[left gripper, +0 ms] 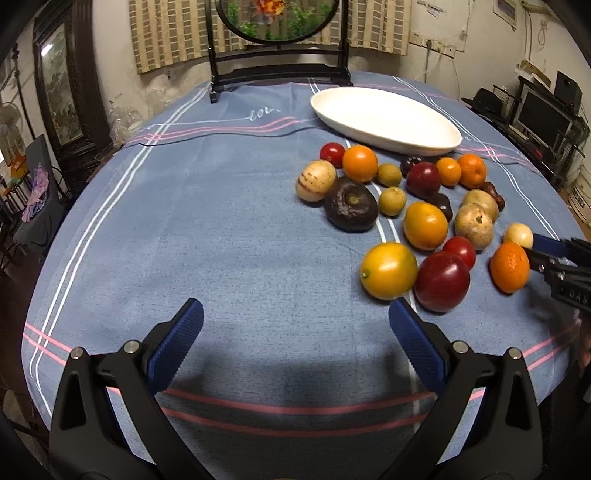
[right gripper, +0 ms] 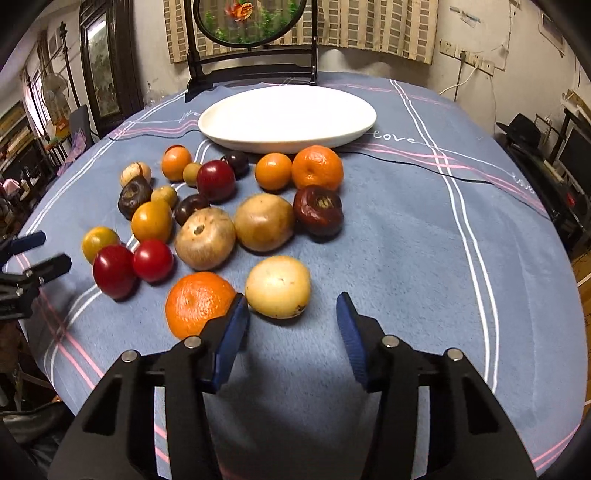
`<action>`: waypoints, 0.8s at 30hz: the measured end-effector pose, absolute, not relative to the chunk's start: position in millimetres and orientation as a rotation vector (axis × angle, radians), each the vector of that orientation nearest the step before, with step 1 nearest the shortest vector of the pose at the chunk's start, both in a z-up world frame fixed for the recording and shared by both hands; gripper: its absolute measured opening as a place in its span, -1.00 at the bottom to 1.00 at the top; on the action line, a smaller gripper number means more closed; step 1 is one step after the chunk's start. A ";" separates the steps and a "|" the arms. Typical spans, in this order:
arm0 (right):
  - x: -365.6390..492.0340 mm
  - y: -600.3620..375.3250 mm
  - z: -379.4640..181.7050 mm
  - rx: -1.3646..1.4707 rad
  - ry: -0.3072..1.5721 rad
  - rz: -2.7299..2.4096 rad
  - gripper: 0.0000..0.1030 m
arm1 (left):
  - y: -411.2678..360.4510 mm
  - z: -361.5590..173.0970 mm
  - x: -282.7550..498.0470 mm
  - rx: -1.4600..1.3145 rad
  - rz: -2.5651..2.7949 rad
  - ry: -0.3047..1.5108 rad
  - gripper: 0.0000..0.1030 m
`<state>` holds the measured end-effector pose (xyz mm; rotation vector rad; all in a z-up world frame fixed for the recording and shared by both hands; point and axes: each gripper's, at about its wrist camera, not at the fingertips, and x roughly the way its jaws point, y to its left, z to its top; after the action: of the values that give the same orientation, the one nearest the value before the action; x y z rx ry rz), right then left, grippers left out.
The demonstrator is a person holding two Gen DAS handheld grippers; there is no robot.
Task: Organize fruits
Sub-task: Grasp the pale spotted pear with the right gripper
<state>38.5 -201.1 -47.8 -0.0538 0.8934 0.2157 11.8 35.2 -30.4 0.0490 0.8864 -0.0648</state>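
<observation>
Several fruits lie loose on the blue tablecloth in front of an empty white oval plate (left gripper: 386,118) (right gripper: 288,110). My right gripper (right gripper: 291,300) is open just short of a pale round fruit (right gripper: 277,286), which lies ahead of its tips. Its left finger (right gripper: 231,332) rests beside a mandarin (right gripper: 195,302), and nothing sits between the pads. The left wrist view shows that mandarin (left gripper: 509,266) and pale fruit (left gripper: 518,235) by the right gripper (left gripper: 533,248). My left gripper (left gripper: 295,310) is open over bare cloth, near a yellow fruit (left gripper: 388,270) and a red one (left gripper: 442,281).
A dark wooden stand with a round painted screen (right gripper: 249,22) rises at the table's far edge behind the plate. A thin black cable (right gripper: 424,166) crosses the cloth to the right of the plate. Furniture and shelves surround the table.
</observation>
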 end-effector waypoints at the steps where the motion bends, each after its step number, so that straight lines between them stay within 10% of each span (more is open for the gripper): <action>1: 39.5 -200.2 -47.2 -0.057 0.890 0.216 0.04 | 33.7 -31.0 11.5 0.053 -0.075 0.890 0.96; 24: 53.2 -240.1 -42.5 0.232 0.899 0.288 -0.25 | 10.9 -50.0 37.4 0.129 -0.161 0.938 0.93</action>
<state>53.2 -240.1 -42.5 0.2325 0.8985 0.2882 37.4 10.9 -50.0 0.1288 0.9385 -0.1612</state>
